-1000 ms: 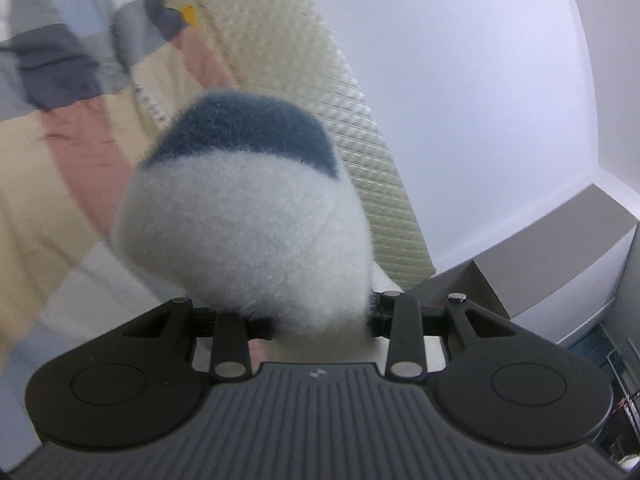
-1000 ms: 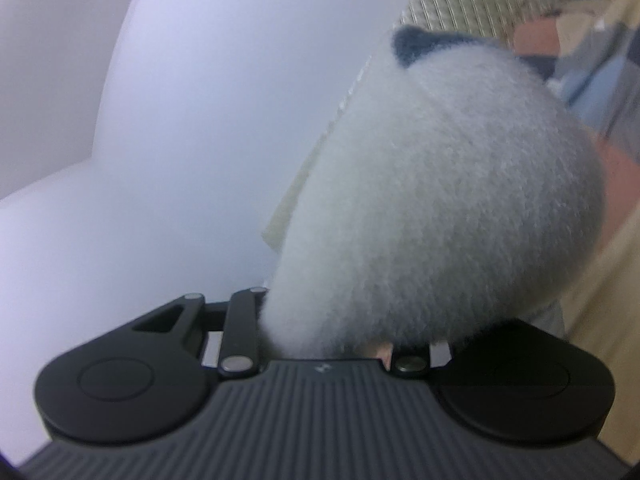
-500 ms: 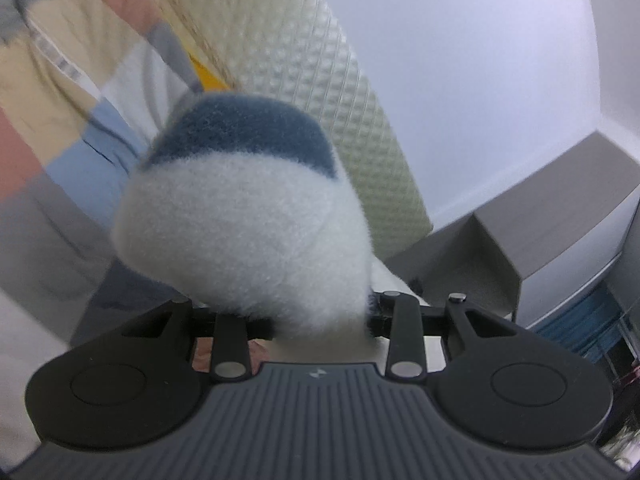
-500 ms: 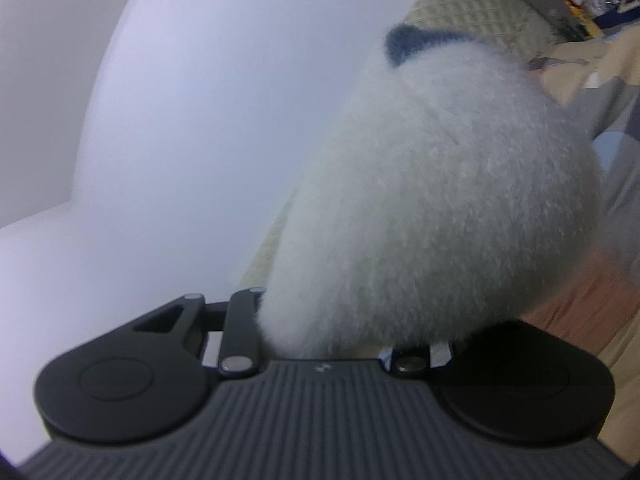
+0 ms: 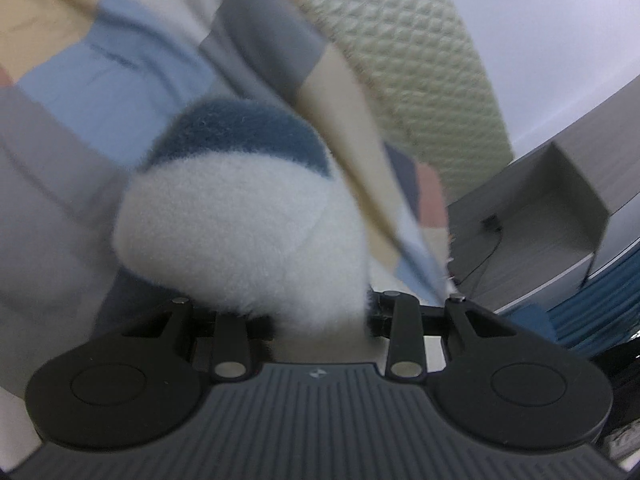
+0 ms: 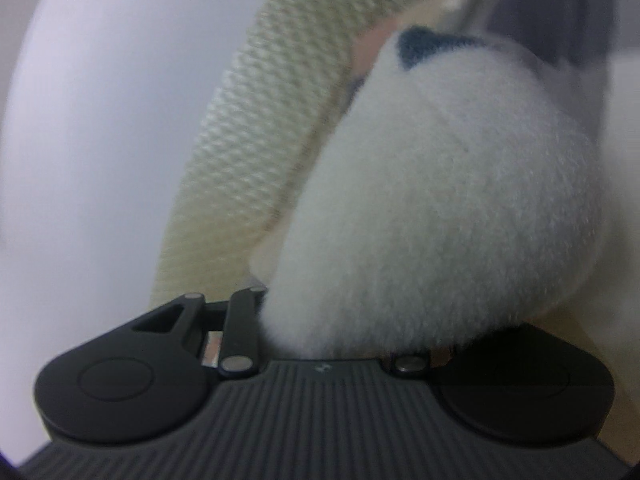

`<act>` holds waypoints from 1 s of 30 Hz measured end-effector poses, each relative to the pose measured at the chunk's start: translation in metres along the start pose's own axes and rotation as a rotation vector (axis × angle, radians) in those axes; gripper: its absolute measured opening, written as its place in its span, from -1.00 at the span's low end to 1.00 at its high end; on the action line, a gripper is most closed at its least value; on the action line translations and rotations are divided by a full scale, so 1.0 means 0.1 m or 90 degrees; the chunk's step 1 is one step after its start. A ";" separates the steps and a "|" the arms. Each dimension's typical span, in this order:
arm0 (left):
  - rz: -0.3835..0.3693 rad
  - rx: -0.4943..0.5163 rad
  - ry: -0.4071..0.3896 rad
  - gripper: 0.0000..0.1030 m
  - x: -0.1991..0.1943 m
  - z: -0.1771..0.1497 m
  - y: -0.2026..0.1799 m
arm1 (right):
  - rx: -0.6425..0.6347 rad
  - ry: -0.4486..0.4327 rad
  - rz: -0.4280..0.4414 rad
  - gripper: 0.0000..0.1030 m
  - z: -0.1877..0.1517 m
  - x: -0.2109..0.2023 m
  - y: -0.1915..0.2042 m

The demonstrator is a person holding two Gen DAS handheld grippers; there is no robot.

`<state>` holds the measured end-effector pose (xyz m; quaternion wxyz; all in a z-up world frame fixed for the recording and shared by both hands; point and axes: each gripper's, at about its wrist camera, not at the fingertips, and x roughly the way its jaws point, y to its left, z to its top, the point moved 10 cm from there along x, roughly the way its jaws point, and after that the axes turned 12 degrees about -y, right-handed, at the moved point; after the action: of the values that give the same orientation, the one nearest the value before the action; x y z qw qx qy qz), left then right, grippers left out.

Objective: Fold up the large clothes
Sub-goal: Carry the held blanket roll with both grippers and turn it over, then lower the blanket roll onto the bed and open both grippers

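In both views a thick bunch of fluffy fabric fills the space in front of the camera and hides the fingers completely. The left claw (image 5: 320,312) is clamped on the fleece garment (image 5: 240,216); only the black hinge arms at its base can be seen. The right claw (image 6: 360,336) is clamped on another bunch of the same garment (image 6: 440,208), which also covers its right hinge arm.

The garment is white and fuzzy, with a dark blue patch near the top of each bunch. How large it is, or what kind of clothing, cannot be told, because only these two lumps are in view and the rest is cut off.

Behind it lies a bed cover (image 5: 120,72) in blocks of pale blue, grey, cream and pink, quite blurred. A small white label with dark print sits at the top edge of the left view, perhaps a barcode, but it is not readable. A cream quilted headboard (image 5: 420,80) rises behind, and a grey shelf unit (image 5: 560,208) stands on the right.
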<state>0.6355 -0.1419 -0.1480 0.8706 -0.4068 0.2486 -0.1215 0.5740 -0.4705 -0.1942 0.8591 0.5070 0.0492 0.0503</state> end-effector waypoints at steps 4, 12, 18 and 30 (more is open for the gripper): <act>-0.027 0.027 0.004 -0.23 0.07 -0.05 0.17 | 0.050 -0.006 -0.002 -0.27 -0.19 0.01 -0.31; -0.022 0.030 0.013 -0.21 -0.10 -0.24 0.31 | 0.060 -0.022 -0.007 -0.26 -0.32 -0.07 -0.45; -0.008 0.022 0.027 0.04 -0.20 -0.25 0.23 | 0.065 -0.023 -0.013 -0.18 -0.29 -0.08 -0.43; 0.053 0.115 0.032 0.43 -0.99 -0.13 -0.07 | 0.063 -0.029 -0.112 0.20 -0.34 -0.64 -0.25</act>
<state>0.5450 -0.1139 -0.1170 0.9015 -0.3131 0.2748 -0.1172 0.5072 -0.4621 -0.2298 0.8350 0.5435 0.0763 -0.0394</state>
